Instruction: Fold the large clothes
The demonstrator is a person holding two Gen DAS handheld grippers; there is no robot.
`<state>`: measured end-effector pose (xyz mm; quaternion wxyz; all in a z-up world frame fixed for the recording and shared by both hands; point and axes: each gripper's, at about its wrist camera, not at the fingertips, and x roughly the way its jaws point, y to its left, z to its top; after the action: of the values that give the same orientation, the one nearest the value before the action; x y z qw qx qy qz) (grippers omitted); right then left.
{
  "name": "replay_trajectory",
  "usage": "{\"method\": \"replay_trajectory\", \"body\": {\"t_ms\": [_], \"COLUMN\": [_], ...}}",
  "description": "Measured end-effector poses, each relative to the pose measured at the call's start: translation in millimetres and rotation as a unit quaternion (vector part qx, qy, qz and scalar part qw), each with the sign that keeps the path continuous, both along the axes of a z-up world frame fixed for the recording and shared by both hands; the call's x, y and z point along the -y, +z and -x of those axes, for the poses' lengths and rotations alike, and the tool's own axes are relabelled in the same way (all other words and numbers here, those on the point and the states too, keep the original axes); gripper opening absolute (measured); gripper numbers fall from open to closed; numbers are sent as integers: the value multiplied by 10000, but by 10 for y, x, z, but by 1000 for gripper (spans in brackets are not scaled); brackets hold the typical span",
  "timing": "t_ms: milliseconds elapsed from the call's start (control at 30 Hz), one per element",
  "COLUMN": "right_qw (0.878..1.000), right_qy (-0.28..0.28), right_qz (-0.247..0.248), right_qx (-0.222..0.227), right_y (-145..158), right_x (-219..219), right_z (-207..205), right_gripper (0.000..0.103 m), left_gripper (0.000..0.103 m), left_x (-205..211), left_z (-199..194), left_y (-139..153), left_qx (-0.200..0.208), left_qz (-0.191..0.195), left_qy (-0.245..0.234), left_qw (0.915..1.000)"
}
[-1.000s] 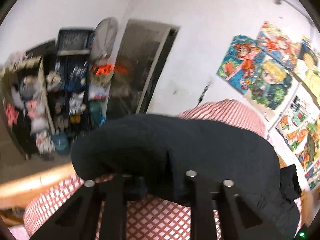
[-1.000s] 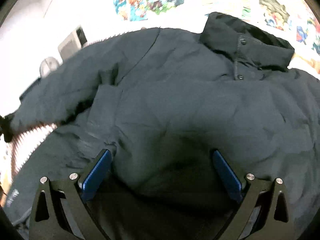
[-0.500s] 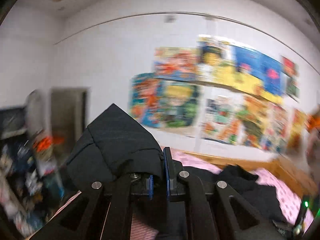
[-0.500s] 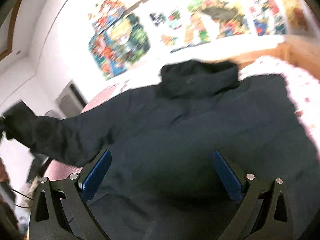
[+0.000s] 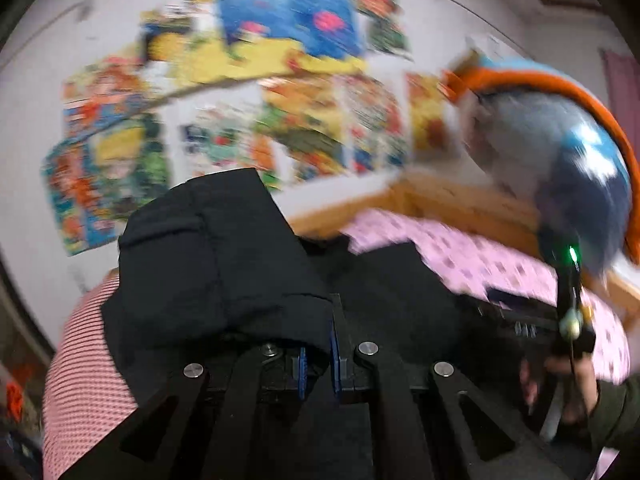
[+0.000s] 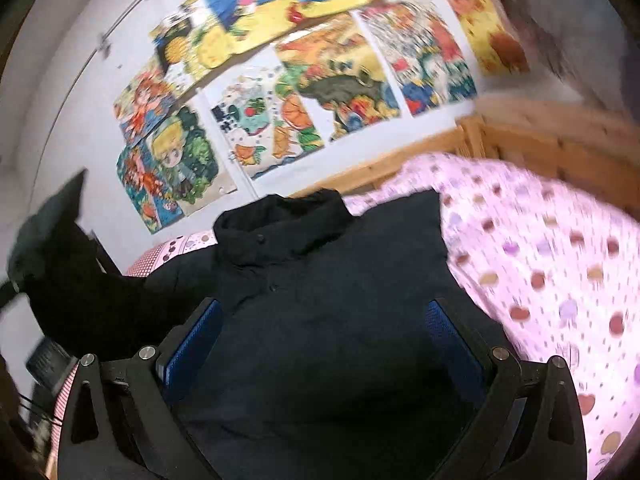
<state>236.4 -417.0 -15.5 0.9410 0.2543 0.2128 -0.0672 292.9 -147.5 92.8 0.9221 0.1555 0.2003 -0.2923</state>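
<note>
A large black padded jacket [image 6: 328,300] lies spread on the bed, collar [image 6: 280,224] toward the wall. My left gripper [image 5: 318,354] is shut on the jacket's sleeve [image 5: 208,264] and holds it lifted above the bed; the raised sleeve also shows at the left of the right wrist view [image 6: 60,256]. My right gripper [image 6: 320,344] is open and empty, its blue pads [image 6: 192,340] spread just above the jacket's body. It also shows in the left wrist view [image 5: 568,320], held in a hand at the right.
The bed has a pink dotted sheet [image 6: 540,260] on the right and a red checked cover [image 5: 84,360] on the left. A wooden bed frame [image 6: 540,132] runs along the wall with colourful posters [image 6: 280,80]. A blue-and-orange object [image 5: 560,140] hangs at upper right.
My left gripper has swung the lifted sleeve from the left side toward the right, over the jacket. My right gripper has pulled back from the jacket and stayed open.
</note>
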Motion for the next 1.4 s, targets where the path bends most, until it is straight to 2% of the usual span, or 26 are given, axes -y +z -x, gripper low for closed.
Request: {"method": "replay_trajectory", "body": {"t_ms": [100, 200, 267, 333, 400, 467, 500, 533, 567, 600, 667, 733, 800, 900, 967, 1067, 1133, 1233, 1267, 1300, 1367, 1400], "right_qw": [9990, 9947, 9923, 9908, 9890, 9872, 9865, 9860, 9859, 9858, 9850, 9825, 9784, 9790, 9814, 9800, 9787, 9781, 9776, 9771, 9755, 9745], "right_qy": [-42, -92, -162, -201, -140, -39, 4, 42, 86, 144, 330, 567, 918, 1059, 975, 1131, 1321, 1438, 1440, 1422, 1402, 1462], "right_qz": [-433, -1022, -1225, -1334, -1457, -1572, -1621, -1651, -1659, -1665, -1692, -1775, -1851, -1721, -1515, -1325, -1237, -1140, -1113, -1091, -1072, -1052], "right_qx": [-92, -32, -44, -120, -231, -254, -244, -219, -186, -138, -9, 85, 57, -264, -669, -966, -971, -983, -1057, -1143, -1314, -1341], "right_y": [-234, -406, -505, -590, -679, -740, -760, -769, -780, -774, -751, -725, -720, -739, -763, -761, -740, -725, -736, -743, -740, -697], "right_x": [176, 344, 378, 394, 409, 411, 406, 396, 420, 413, 396, 366, 303, 197, 138, 27, -49, -122, -133, -140, -120, -114], "right_z": [13, 26, 8, -23, -72, -113, -133, -146, -128, -125, -116, -103, -97, -61, -60, -119, -150, -178, -191, -202, -221, -225], "right_gripper": [100, 100, 100, 100, 100, 100, 100, 100, 100, 100, 100, 100, 100, 100, 100, 99, 92, 57, 36, 28, 3, 3], "left_gripper": [9, 9, 10, 15, 21, 35, 54, 78, 85, 88, 88, 88, 88, 88, 88, 89, 89, 89, 89, 89, 89, 89], "left_x": [268, 479, 534, 583, 615, 609, 599, 574, 529, 501, 477, 413, 315, 119, -19, -261, -490, -899, -982, -1130, -1297, -1410], "left_z": [-24, -71, -123, -158, -185, -152, -120, -94, -44, -3, 65, 96, 99, 84, 40, -113, -224, -297, -326, -335, -346, -341], "left_y": [-319, -623, -757, -919, -1027, -1088, -1108, -1093, -1068, -1039, -967, -881, -770, -598, -499, -369, -282, -166, -154, -120, -126, -113], "left_qx": [-330, -846, -1128, -1451, -1609, -1644, -1614, -1528, -1366, -1229, -986, -747, -504, -175, -90, -230, -505, -879, -931, -984, -1029, -1038], "left_qz": [-292, -561, -622, -703, -793, -899, -918, -890, -820, -778, -756, -611, -460, -213, -71, 53, 254, 745, 817, 865, 784, 671], "left_qy": [-412, -687, -799, -925, -1054, -1175, -1233, -1278, -1332, -1377, -1452, -1319, -959, -279, 141, 763, 971, 1148, 1222, 1352, 1547, 1712], "left_qw": [9982, 9925, 9884, 9826, 9781, 9752, 9748, 9759, 9782, 9797, 9816, 9866, 9930, 9992, 9998, 9968, 9937, 9867, 9847, 9821, 9795, 9775]}}
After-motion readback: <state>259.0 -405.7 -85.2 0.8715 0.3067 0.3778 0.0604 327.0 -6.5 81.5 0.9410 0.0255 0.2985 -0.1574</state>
